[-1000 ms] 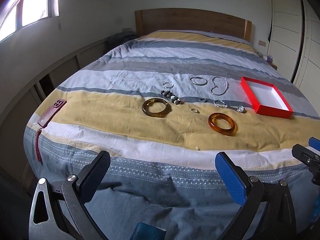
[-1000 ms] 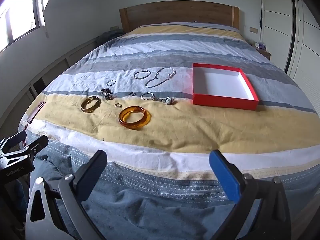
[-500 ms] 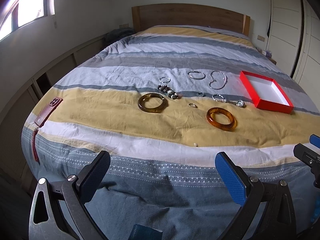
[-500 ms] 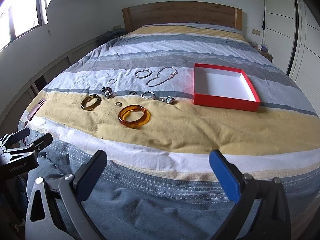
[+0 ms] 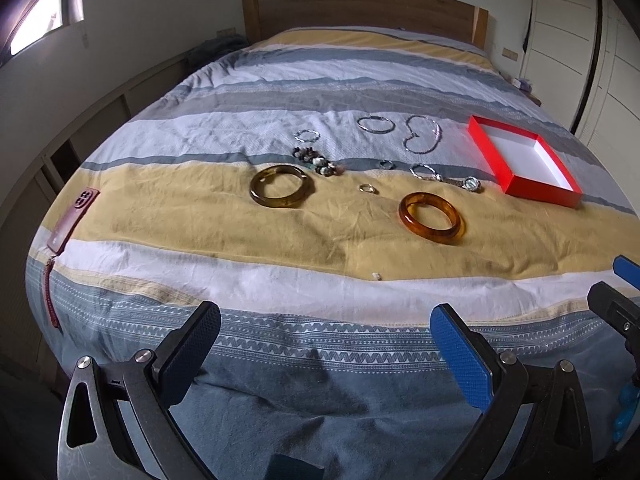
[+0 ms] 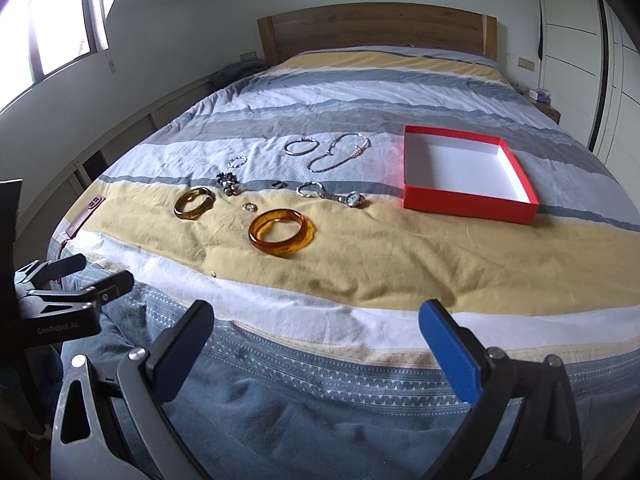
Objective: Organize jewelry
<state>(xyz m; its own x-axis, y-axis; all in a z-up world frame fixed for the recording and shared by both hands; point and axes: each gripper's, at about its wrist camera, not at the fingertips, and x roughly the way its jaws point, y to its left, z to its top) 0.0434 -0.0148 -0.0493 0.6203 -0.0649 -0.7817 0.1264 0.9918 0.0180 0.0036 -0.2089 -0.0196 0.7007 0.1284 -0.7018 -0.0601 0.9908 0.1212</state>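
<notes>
Blue-padded, my left gripper (image 5: pixel 324 344) and right gripper (image 6: pixel 316 336) both gape wide and hold nothing, low in frame over the striped bedspread (image 6: pixel 400 272). Mid-frame I see the amber bangle (image 6: pixel 281 232) lying flat, with smaller pieces beyond. At right sits the red box (image 6: pixel 466 172), long axis running toward the headboard (image 6: pixel 376 30).

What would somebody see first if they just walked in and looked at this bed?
Probably the bright red box, open and empty with a white inside, sitting on the right side of the striped bed cover. Next, the shiny orange bangle lying flat on the yellow stripe, with a darker olive bangle to its left and thin silver bracelets farther back.
</notes>
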